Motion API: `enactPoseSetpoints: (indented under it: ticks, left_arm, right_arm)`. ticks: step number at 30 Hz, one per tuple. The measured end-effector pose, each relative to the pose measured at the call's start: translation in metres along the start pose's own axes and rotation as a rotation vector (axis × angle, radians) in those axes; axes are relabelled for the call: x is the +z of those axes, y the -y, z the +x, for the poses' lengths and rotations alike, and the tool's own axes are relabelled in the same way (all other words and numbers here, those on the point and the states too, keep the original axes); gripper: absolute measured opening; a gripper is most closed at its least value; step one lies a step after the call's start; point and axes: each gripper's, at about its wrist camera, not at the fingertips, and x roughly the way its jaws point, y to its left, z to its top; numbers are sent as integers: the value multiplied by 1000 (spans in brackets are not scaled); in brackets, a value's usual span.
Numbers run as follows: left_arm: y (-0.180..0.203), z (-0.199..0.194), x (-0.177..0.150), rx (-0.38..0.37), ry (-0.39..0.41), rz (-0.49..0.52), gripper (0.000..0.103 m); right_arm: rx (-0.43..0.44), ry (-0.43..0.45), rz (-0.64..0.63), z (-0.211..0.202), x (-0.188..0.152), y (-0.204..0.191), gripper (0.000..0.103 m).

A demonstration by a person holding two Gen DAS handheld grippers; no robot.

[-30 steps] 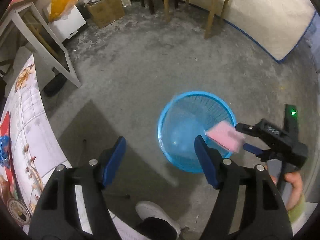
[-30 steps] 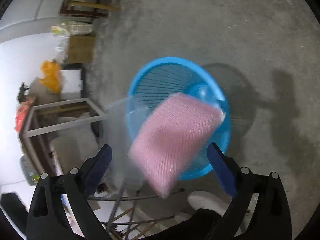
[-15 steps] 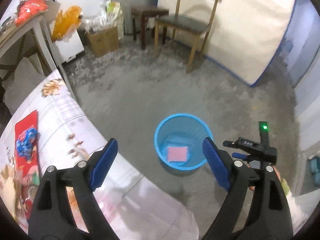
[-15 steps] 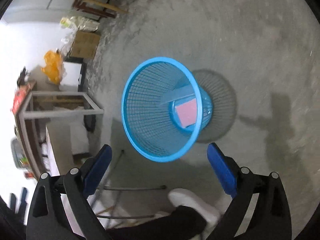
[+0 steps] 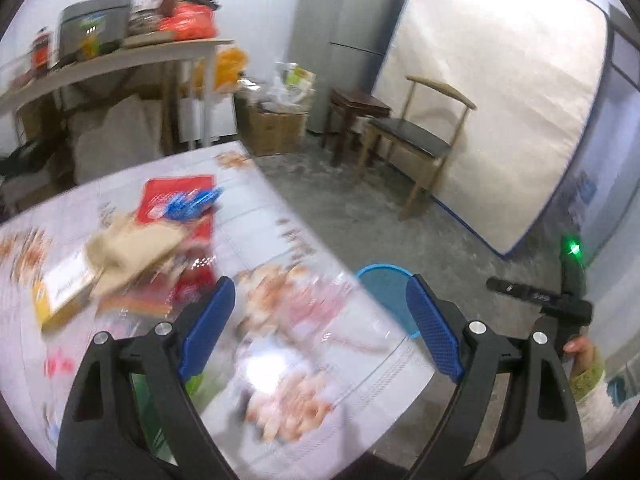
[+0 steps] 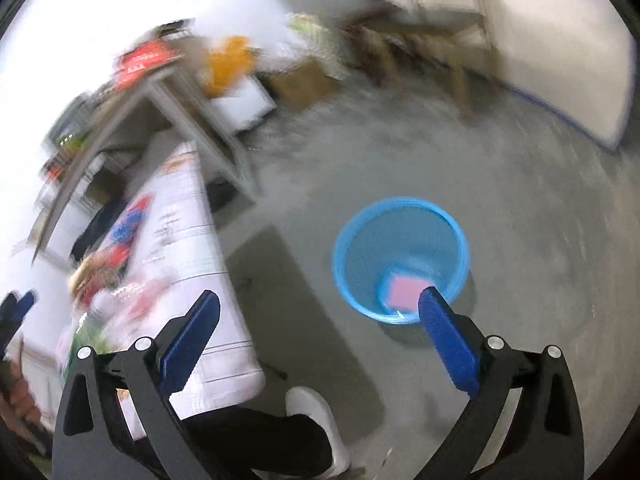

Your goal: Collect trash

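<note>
A blue mesh bin [image 6: 402, 258] stands on the concrete floor with a pink packet [image 6: 406, 294] lying flat in its bottom. In the left wrist view only the bin's rim [image 5: 382, 276] shows past the table corner. My left gripper [image 5: 320, 326] is open and empty above the table [image 5: 260, 216], which carries a red packet [image 5: 176, 200], a tan paper bag [image 5: 132, 248] and a yellow box [image 5: 60, 288]. My right gripper [image 6: 320, 340] is open and empty, above the floor near the bin. It also shows in the left wrist view [image 5: 540, 300].
A wooden chair [image 5: 416, 140] and a dark stool [image 5: 356, 108] stand by a white mattress [image 5: 500, 100] leaning on the wall. A cluttered shelf [image 5: 120, 56] and a cardboard box [image 5: 276, 128] sit behind the table. My white shoe [image 6: 320, 424] is on the floor.
The pink packet left the right gripper and dropped into the bin. Both grippers then rose and swung from the bin toward the table; the views are motion-blurred now.
</note>
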Motion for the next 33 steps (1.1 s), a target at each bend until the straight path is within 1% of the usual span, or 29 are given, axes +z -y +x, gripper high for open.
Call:
enactPoseSetpoints:
  ticks: [1, 3, 5, 8, 9, 11, 12, 13, 15, 17, 18, 19, 20, 21, 22, 23, 25, 26, 28, 30, 32, 33]
  left_arm:
    - [-5, -6, -11, 15, 7, -14, 83]
    - [-15, -15, -29, 31, 21, -20, 83]
    - [-18, -21, -45, 58, 47, -19, 83]
    - [-18, -23, -64, 84, 64, -16, 83]
    - [-17, -23, -69, 91, 69, -9, 83]
    - [-15, -22, -78, 121, 81, 25, 83]
    - [-13, -20, -84, 133, 83, 47, 83]
    - [-9, -17, -88, 148, 82, 83, 83]
    - [-5, -13, -96, 161, 82, 124, 83]
    - [-3, -9, -101, 143, 73, 137, 82]
    - [-2, -9, -102, 133, 69, 137, 78]
    - [-2, -6, -104, 125, 66, 136, 75]
    - [-1, -5, -104, 116, 64, 137, 74]
    - [-1, -5, -105, 114, 64, 139, 70]
    - [-1, -4, -105, 111, 64, 142, 66]
    - [-1, -5, -106, 107, 65, 144, 64]
    - [-3, -5, -106, 92, 68, 138, 58]
    - [-5, -4, -106, 83, 68, 131, 56]
    - [-8, -2, -105, 63, 56, 112, 49]
    - [-10, -1, -106, 53, 46, 97, 45]
    - [-12, 2, -108, 33, 30, 85, 43]
    - [-12, 4, -109, 27, 16, 80, 41]
  right_arm:
    - [34, -8, -25, 0, 0, -12, 97]
    - [133, -39, -71, 6, 3, -41, 97]
    - [194, -68, -102, 15, 5, -65, 97]
    - [223, -111, -124, 41, 4, -95, 97]
    - [235, -133, -121, 55, 9, -103, 97]
    - [227, -175, -91, 77, 14, -113, 96]
    - [216, -203, -66, 94, 20, -117, 94]
    - [204, -214, -56, 103, 19, -126, 89]
    - [150, -230, -59, 132, 28, -134, 86]
    - [105, -246, -54, 151, 27, -141, 76]
    - [94, -264, -55, 164, 27, -142, 74]
    - [86, -277, -60, 170, 27, -145, 66]
    - [92, -289, -62, 175, 25, -149, 59]
    - [89, -279, -78, 173, 22, -152, 58]
    - [93, -279, -101, 171, 21, -156, 50]
    - [108, -290, -133, 169, 17, -162, 44]
    - [122, -306, -187, 162, 8, -171, 40]
    - [123, -317, -228, 158, 1, -176, 37]
    - [144, -342, -297, 150, -13, -184, 37]
    - [180, -370, -352, 142, -29, -190, 36]
    - [215, -388, -378, 137, -37, -197, 36]
    - [235, -391, -385, 134, -41, -198, 37]
